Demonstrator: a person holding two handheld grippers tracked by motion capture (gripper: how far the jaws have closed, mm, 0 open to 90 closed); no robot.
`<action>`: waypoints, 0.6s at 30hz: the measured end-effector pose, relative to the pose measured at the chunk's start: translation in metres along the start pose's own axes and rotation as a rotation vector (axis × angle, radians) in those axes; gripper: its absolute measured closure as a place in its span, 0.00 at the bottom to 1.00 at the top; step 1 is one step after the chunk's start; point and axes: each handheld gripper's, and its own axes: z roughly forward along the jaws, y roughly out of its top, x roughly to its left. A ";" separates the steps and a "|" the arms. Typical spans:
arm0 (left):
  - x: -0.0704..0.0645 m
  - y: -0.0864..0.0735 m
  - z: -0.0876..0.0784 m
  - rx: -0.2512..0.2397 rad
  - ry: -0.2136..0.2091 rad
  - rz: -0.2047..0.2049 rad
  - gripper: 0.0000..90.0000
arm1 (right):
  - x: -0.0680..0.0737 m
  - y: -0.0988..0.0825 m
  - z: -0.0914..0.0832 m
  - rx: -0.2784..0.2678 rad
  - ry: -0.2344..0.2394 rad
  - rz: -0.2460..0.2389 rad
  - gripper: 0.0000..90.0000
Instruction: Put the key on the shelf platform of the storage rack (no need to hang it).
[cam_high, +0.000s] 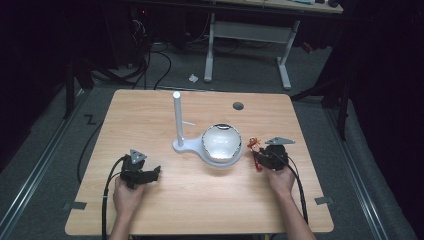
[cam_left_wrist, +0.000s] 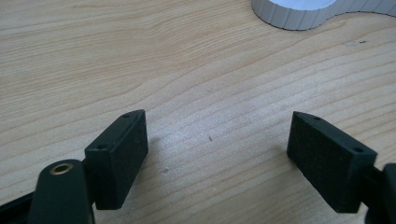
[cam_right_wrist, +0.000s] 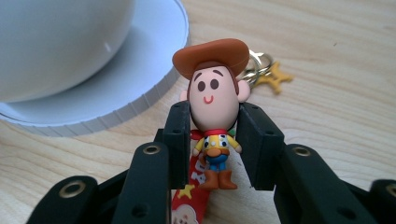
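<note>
A cowboy keychain figure (cam_right_wrist: 214, 112) is clamped by its head in the right claw (cam_right_wrist: 214, 140), just beside the white stand (cam_high: 200, 148) on the worktop (cam_high: 200, 200). The left claw (cam_left_wrist: 217, 149) is held wide open and empty. The grip should be kept square so that the rounded head cannot slip during the lift.

Bare table (cam_high: 200, 200) lay open between the left gripper (cam_high: 150, 175) and right gripper (cam_high: 258, 159). At twelve o'clock the white stand (cam_high: 178, 122) and bowl (cam_high: 221, 142) blocked the centre, the bowl just beside the right gripper at nine o'clock.
</note>
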 end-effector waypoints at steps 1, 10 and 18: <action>0.000 0.000 0.000 0.000 0.000 0.000 0.23 | 0.000 0.000 -0.003 -0.008 0.000 0.000 0.74; 0.000 0.000 0.000 0.000 0.000 0.000 0.23 | -0.004 0.005 -0.022 -0.067 0.008 -0.004 0.74; 0.000 0.000 0.000 0.001 0.000 0.000 0.23 | -0.006 0.010 -0.042 -0.124 0.023 -0.001 0.74</action>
